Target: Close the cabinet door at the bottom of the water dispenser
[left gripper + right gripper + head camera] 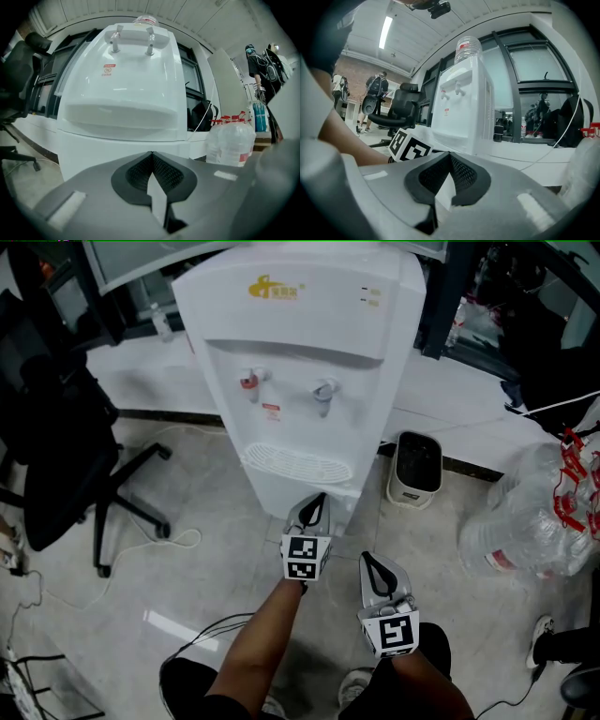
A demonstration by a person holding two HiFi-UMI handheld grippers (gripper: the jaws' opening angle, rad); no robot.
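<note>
An office chair (56, 442) stands off to the left on the floor (216, 549), well clear of the job. Next comes the left gripper (318, 498), held low and pointed straight at the foot of the water dispenser (300, 362). Its fingers (140, 171) are pressed together with nothing between them, and the tips sit right up against the front, or just short of it; I can't say which. The cabinet door (98, 152) is the plain white panel under the drip-tray ledge. From the left gripper view it looks flat and in line with the body, with no gap I can make out. I'd say the closing is done or all but done, with at most a last press to seat it.

The right gripper (367, 559) hangs back and lower, apart from the dispenser. Its fingers (461, 173) are closed on nothing, so it has no part in the push. Further right a small dark bin (415, 468) sits by the wall, and big water bottles (530, 517) lie on the floor beyond it.
</note>
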